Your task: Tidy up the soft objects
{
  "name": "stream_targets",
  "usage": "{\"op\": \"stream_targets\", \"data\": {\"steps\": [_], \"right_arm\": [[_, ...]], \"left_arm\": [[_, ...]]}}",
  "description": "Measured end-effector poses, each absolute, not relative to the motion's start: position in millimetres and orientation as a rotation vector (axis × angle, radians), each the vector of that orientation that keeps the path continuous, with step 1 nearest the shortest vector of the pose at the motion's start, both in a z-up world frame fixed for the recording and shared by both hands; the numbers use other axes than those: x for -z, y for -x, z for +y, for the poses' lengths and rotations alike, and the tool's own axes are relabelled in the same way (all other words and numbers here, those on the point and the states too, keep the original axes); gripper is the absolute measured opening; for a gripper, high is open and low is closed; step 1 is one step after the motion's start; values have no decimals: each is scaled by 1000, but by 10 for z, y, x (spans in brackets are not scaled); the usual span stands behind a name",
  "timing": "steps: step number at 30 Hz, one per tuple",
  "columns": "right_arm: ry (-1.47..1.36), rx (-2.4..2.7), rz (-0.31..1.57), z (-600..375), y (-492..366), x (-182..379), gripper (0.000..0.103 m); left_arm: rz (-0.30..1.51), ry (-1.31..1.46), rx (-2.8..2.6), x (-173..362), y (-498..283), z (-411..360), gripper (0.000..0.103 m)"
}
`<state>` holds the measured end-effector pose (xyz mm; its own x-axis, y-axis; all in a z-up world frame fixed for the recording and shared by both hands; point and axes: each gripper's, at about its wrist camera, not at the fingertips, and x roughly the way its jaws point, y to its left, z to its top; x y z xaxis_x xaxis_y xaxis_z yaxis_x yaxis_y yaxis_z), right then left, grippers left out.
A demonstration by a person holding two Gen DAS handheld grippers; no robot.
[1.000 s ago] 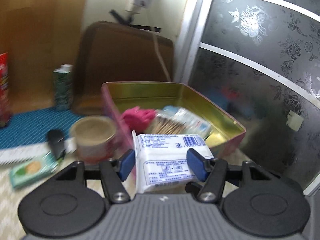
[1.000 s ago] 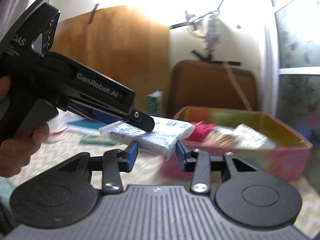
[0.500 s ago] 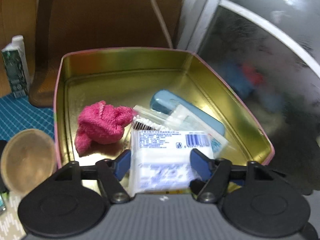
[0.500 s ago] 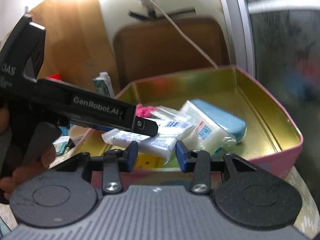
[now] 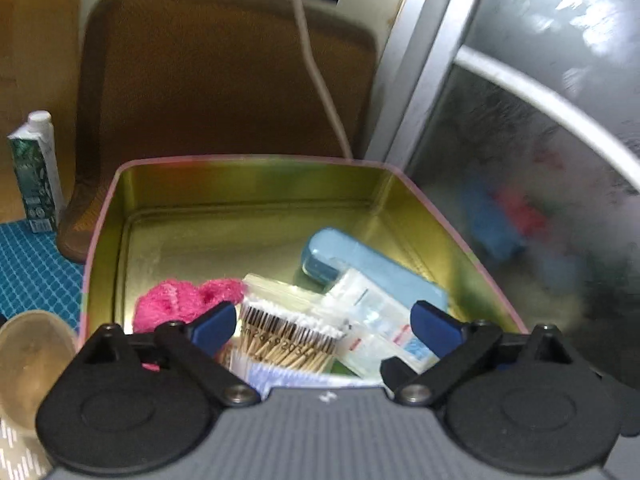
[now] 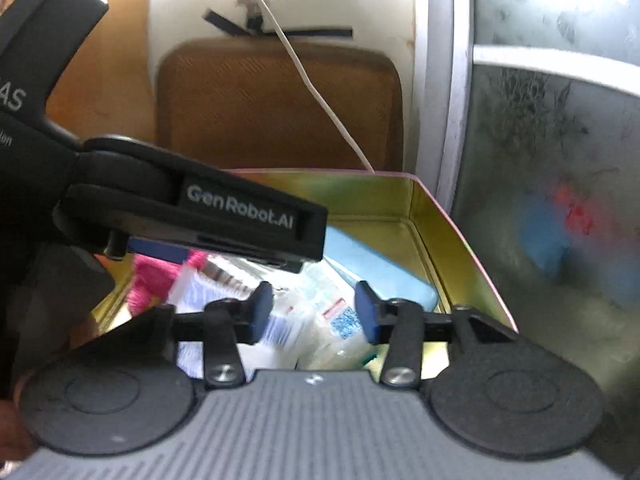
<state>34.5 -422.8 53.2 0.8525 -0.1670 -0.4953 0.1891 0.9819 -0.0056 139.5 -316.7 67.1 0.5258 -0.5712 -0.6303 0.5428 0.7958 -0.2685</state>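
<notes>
At the far left of the left wrist view a green and white carton [image 5: 36, 172] is seen upright on a blue mat [image 5: 34, 276], and below it a round tan lid [image 5: 30, 364] is partly shown. The gold tin box [image 5: 248, 196] with a pink rim is placed in the middle. Inside it, from left to right, a pink fluffy cloth [image 5: 176, 304], a clear pack of cotton swabs [image 5: 288, 332], a white tissue pack [image 5: 280, 376] at the near edge, a clear wrapped packet [image 5: 376, 320] and a light blue case [image 5: 360, 264] are found. The left gripper [image 5: 320, 326] is held wide open above these things and nothing is gripped by it. In the right wrist view the right gripper [image 6: 314, 312] is partly open over the same box, and nothing is held between its fingers. A frosted glass door [image 5: 540, 160] is seen at the right.
</notes>
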Motion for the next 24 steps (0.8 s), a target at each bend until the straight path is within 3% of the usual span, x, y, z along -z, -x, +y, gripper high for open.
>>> {"op": "stream_targets", "data": {"steps": [5, 11, 17, 24], "right_arm": [[-7, 177, 438, -4059, 51, -589, 60], [-104, 161, 291, -3938, 476, -693, 60], [-182, 75, 179, -3478, 744, -679, 61], [-199, -109, 273, -2679, 619, -386, 60]], "left_arm": [[651, 57, 756, -893, -1091, -2746, 102], [511, 108, 755, -1059, -664, -1950, 102], [452, 27, 621, -786, -284, -1224, 102], [529, -23, 439, -264, -135, -425, 102]]}}
